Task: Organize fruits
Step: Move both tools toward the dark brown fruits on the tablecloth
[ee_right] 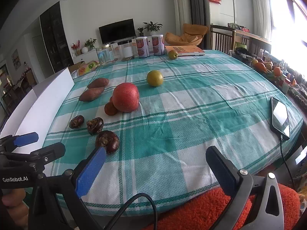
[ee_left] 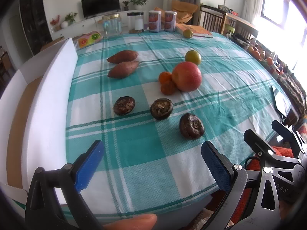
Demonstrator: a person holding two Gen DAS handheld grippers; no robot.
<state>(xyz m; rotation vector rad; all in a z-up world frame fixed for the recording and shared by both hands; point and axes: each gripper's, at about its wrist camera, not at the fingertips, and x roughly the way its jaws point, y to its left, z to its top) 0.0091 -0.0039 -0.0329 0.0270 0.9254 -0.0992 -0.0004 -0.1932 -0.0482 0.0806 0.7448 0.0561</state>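
Resting on woven cloth (ee_left: 134, 149) — knobbly chestnuts (ee_left: 191, 126), smooth apple (ee_left: 186, 76).

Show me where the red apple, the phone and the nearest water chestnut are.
red apple (ee_right: 125, 96), right wrist view, middle of its front face.
phone (ee_right: 280, 117), right wrist view, centre of its screen.
nearest water chestnut (ee_left: 191, 126), left wrist view, top of its dark skin.

I see a red apple (ee_left: 186, 76) touching two small oranges (ee_left: 166, 82), three dark water chestnuts (ee_left: 161, 108) in front, two sweet potatoes (ee_left: 123, 64) behind-left, a green fruit (ee_left: 192, 57) behind.
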